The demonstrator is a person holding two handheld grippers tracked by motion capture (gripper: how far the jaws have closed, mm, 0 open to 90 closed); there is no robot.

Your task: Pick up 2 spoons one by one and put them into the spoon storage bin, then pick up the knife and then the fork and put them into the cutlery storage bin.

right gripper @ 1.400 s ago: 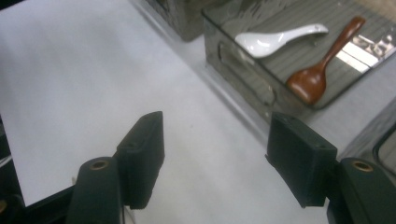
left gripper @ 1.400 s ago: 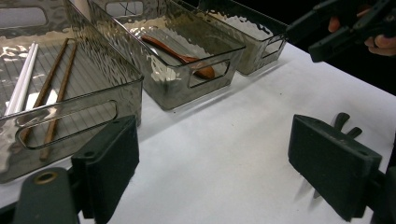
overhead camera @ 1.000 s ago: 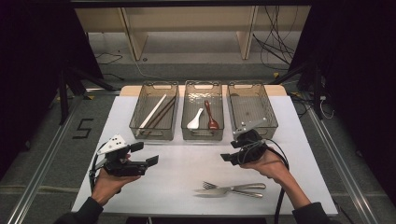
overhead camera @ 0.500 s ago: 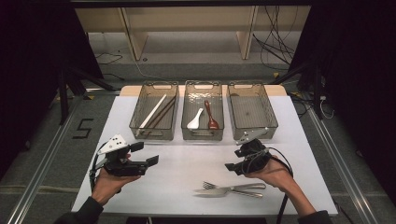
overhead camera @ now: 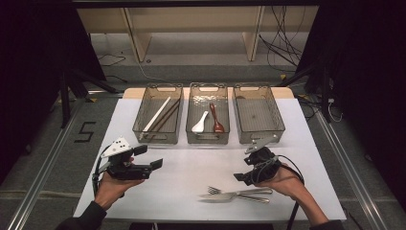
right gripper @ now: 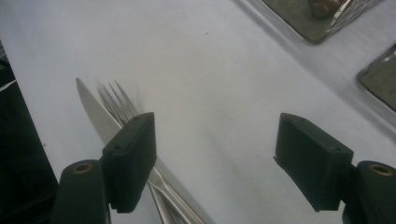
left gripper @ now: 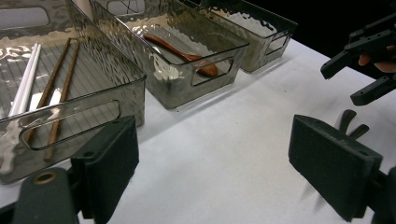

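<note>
On the white table point(overhead camera: 191, 182), near its front edge, the knife point(overhead camera: 225, 199) and fork point(overhead camera: 239, 191) lie together just below my right gripper point(overhead camera: 246, 175), whose jaws have just been opening and hold nothing. I judge I should shift sideways until one handle sits between the pads, then close low. My left gripper point(overhead camera: 151, 163) waits open and empty.

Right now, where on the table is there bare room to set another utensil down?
Free: the white strip between the three bins and the fork and knife, and the right bin, which holds nothing. Crowded: the near edge by the right gripper.
</note>
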